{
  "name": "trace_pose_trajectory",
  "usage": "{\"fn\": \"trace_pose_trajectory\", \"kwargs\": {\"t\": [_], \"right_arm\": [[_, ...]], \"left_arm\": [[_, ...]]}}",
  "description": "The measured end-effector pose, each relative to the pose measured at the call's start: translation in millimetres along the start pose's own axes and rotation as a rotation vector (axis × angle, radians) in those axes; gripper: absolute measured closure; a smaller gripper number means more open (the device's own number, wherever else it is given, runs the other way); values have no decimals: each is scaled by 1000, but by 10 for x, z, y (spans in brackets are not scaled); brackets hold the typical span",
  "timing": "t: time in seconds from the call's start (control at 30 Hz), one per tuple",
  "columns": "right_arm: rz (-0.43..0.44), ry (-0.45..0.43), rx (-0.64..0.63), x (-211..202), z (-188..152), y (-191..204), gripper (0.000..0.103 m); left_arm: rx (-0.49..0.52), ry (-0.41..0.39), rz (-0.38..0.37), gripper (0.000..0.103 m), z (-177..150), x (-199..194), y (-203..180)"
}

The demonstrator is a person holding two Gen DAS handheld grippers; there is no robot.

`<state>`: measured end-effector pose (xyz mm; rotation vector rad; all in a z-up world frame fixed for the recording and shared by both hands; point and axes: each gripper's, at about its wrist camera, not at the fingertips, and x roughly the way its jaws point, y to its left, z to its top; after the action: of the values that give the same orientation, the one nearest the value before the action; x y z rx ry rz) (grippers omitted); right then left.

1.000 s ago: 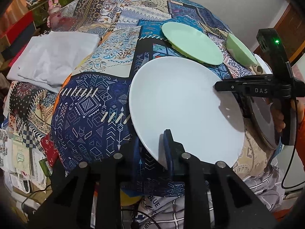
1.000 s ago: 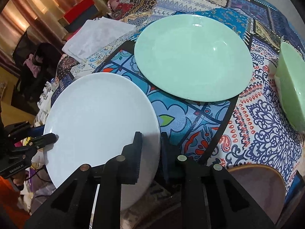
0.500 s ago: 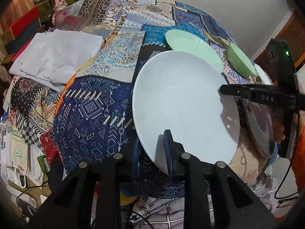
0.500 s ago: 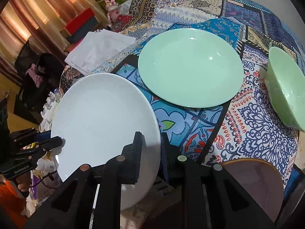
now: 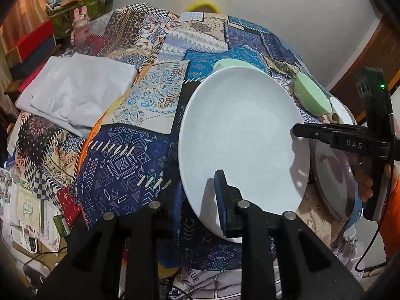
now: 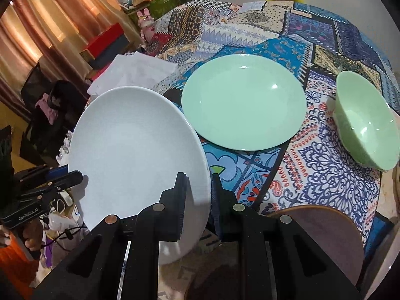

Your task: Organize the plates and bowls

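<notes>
Both tools grip one item: the left tool (image 5: 197,195) is clenched on the near rim of the white plate (image 5: 240,135), and the right tool (image 6: 198,195) is clenched on the opposite rim of the same plate. One finger of each tool lies over the plate's upper face; the other finger sits beneath the rim. In the left wrist view the right tool appears at the plate's far right edge; in the right wrist view the left tool (image 6: 75,175) appears at the plate's left edge, with a hand below it.

Largest item: the bench (image 6: 325,175), covered by a patchwork cloth (image 5: 120,160) in blue, white and orange patterns. It extends ahead of both tools.

Next: the white plate, held tilted above the cloth at the near edge of the bench, directly between the two tools.

Next: the green plate (image 6: 243,102), lying flat on the cloth ahead of the right tool, just beyond the white plate and partly hidden behind it in the left wrist view.

Next: a folded white cloth (image 5: 75,95), ahead and to the left of the left tool, well apart from the plates.

Smallest: the green bowl (image 6: 367,122), upright on the cloth ahead and to the right of the right tool, near the green plate but not touching it.
</notes>
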<state>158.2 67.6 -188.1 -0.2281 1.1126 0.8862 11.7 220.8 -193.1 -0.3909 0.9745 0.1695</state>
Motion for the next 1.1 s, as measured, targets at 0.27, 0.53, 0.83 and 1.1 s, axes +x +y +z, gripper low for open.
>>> {"fn": "trace_pose_trajectory", "kwargs": {"t": [0.27, 0.53, 0.83, 1.1], "right_arm": [[-4, -45, 8, -216, -24, 0, 85], [-19, -95, 27, -457, -99, -93, 85], [-50, -143, 65, -748, -239, -262, 85], [-79, -179, 111, -1012, -409, -478, 85]], "left_arm": [[13, -26, -15, 79, 67, -91, -104], [47, -59, -34, 79, 133, -196, -302], [88, -75, -64, 79, 193, -239, -628], [143, -79, -96, 79, 235, -221, -978]]}}
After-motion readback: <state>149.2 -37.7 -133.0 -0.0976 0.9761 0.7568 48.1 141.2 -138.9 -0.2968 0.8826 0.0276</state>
